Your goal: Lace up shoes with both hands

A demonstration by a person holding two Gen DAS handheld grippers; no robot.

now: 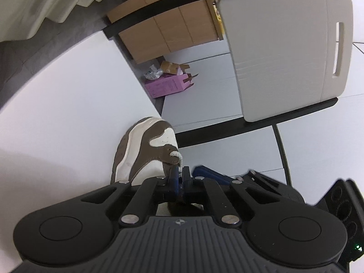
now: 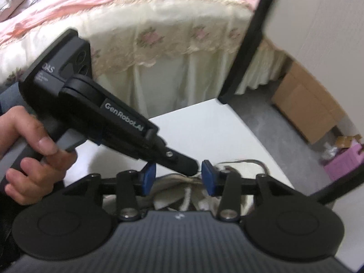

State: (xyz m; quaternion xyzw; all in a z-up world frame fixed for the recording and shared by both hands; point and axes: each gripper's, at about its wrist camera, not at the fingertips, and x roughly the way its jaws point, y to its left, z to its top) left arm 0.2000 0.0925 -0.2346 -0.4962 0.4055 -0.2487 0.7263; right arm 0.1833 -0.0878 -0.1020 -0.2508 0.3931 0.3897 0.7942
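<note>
1. In the left wrist view, the left gripper [image 1: 180, 173] is sitting at lower centre with its jaws pressed together, pinching the white lace [image 1: 179, 157] that is coming out of an eyelet.
2. The brown and white shoe [image 1: 145, 150] is lying on the white table [image 1: 68, 104] just left of centre, its toe pointing toward the upper part of the frame.
3. In the right wrist view, the right gripper [image 2: 178, 177] is standing with its blue pads [image 2: 208, 177] apart, gripping nothing.
4. The left gripper's black tip is reaching in from the left of that frame and ending between those pads; blur makes it hard to say whether it is touching them.
5. A hand [image 2: 29, 157] is gripping the handle at the left edge.
6. A pink box [image 1: 167, 87] is sitting on the floor above the shoe.
</note>
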